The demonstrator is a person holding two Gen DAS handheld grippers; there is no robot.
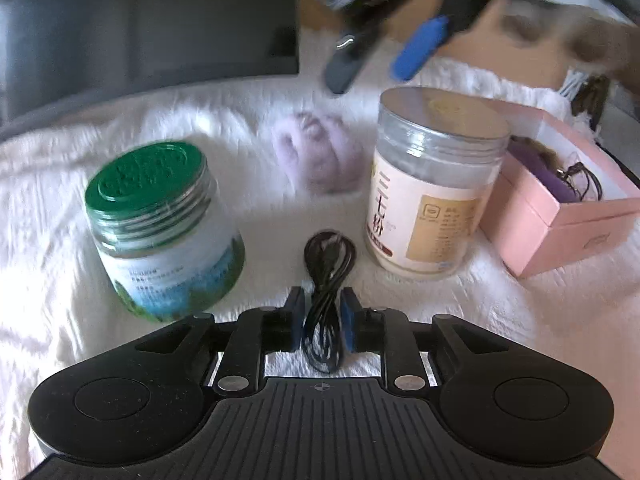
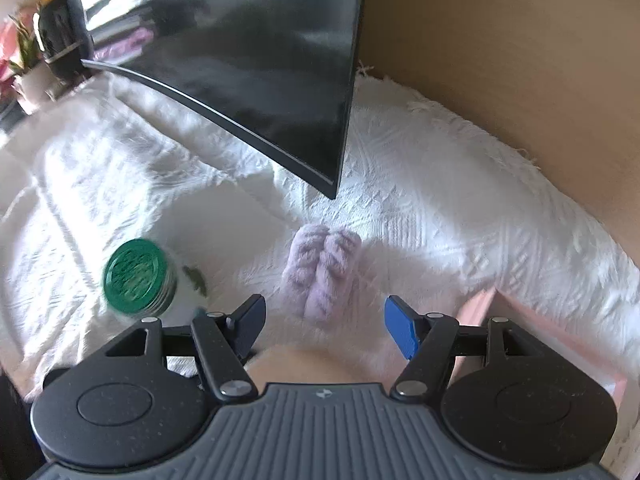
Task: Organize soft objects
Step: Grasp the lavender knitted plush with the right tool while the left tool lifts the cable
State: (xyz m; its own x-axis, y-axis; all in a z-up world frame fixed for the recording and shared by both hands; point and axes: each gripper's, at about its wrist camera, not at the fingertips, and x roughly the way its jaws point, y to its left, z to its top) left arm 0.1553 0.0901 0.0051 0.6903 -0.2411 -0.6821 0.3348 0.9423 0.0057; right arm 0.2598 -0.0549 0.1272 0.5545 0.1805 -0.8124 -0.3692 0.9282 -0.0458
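A fluffy lilac plush item (image 1: 320, 156) lies on the white blanket (image 1: 48, 184) between two jars; it also shows in the right wrist view (image 2: 322, 272). My left gripper (image 1: 323, 312) is shut on a coiled black cable (image 1: 326, 276) that hangs forward between its blue pads. My right gripper (image 2: 325, 328) is open and empty, hovering just above and short of the plush item; it shows blurred from above in the left wrist view (image 1: 372, 60). A pink open box (image 1: 560, 204) at the right holds purple and dark soft items.
A green-lidded jar (image 1: 160, 232) stands left of the cable, also seen in the right wrist view (image 2: 138, 276). A clear-lidded jar of pale powder (image 1: 432, 188) stands right. A dark monitor (image 2: 248, 60) leans at the back. A brown wall (image 2: 520, 60) borders the right.
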